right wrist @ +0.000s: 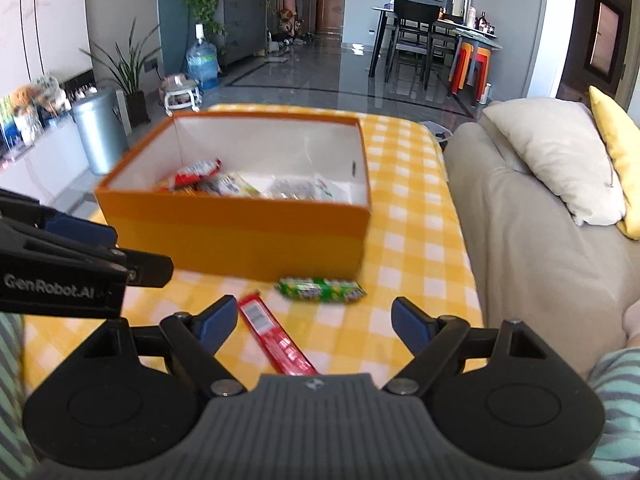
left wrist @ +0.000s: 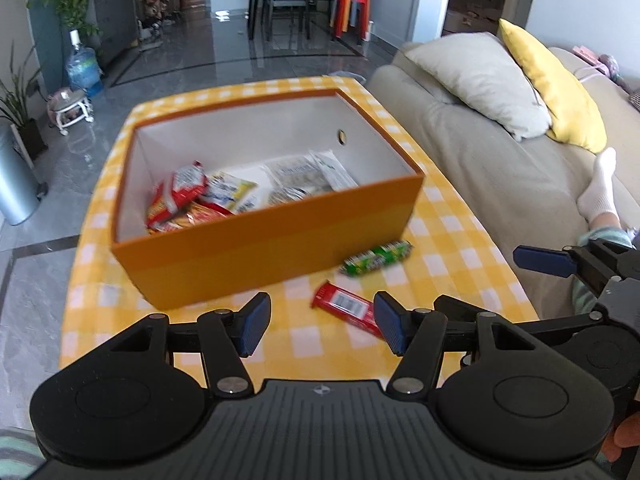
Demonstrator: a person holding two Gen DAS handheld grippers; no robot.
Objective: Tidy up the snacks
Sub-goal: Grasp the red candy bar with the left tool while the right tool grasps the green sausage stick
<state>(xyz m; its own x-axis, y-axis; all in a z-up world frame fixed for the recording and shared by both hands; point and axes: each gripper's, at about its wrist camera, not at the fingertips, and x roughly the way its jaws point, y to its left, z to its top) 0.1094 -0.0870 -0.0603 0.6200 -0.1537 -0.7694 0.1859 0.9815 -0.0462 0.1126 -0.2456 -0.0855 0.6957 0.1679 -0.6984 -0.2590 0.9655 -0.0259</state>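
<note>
An orange box (left wrist: 256,248) (right wrist: 224,236) with white inside walls stands on the yellow checked table (left wrist: 440,240) (right wrist: 404,248) and holds several snack packets (left wrist: 188,196) (right wrist: 216,180). A green candy roll (left wrist: 376,258) (right wrist: 320,290) lies just in front of the box. A red snack bar (left wrist: 344,306) (right wrist: 276,338) lies nearer me. My left gripper (left wrist: 320,324) is open and empty above the table, the red bar by its right finger. My right gripper (right wrist: 312,324) is open and empty, the red bar between its fingers and below them.
A beige sofa (left wrist: 500,160) (right wrist: 540,220) with a grey cushion (left wrist: 476,76) and a yellow cushion (left wrist: 556,84) flanks the table on the right. A metal bin (right wrist: 100,132) and plants stand on the floor at left. Dining chairs stand far behind.
</note>
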